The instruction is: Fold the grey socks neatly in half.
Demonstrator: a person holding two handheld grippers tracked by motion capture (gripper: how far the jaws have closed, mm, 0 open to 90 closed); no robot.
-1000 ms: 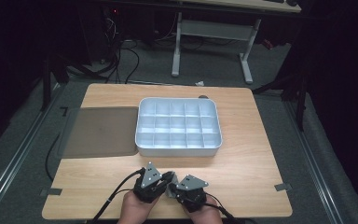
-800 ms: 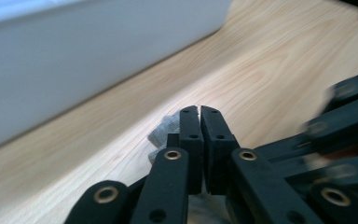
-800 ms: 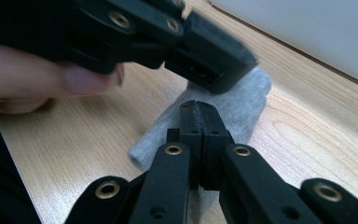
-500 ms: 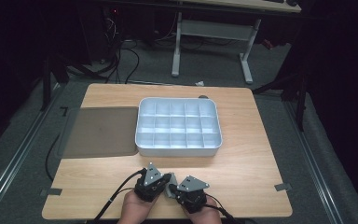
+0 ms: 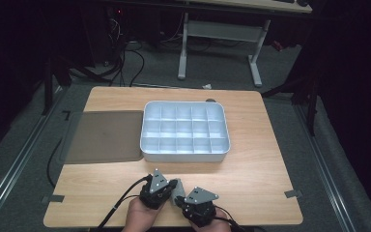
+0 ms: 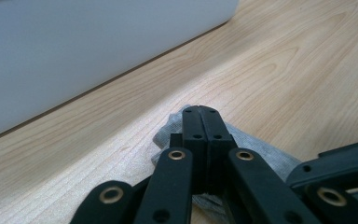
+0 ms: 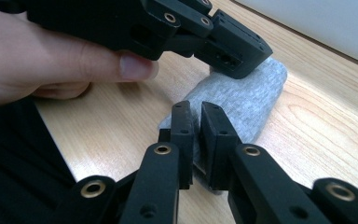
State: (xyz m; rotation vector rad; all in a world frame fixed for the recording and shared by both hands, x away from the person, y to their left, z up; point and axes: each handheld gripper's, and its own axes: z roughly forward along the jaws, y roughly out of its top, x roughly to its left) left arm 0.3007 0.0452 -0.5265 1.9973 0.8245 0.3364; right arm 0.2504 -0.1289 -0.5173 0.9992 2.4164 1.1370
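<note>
Down at the near edge of the bench (image 5: 251, 159), both hands are working on a small roll of grey cloth (image 7: 249, 100), which lies on the wood between the two tools and well short of the white divided tray (image 5: 183, 129). The cloth looks like a folded or rolled sock, though I cannot tell for sure.

The left gripper (image 6: 201, 122) has its jaws pressed together, with the grey fabric lying under and around its tips; from the right gripper view it is seen biting the far end of the roll. The right gripper (image 7: 199, 122) has its jaws a sliver apart over the near end of the roll. They have just been opening a little, with the fabric below and behind the narrow gap, so I take it as loosening rather than pinching.

To my eye the step in hand is shaping or securing the roll before it goes anywhere. A dark flat mat (image 5: 105, 136) lies left of the tray, untouched.

The next move seems to call for one firm hold on the bundle so it does not unroll, then a lift forward over the tray's near wall into one of its empty compartments.
</note>
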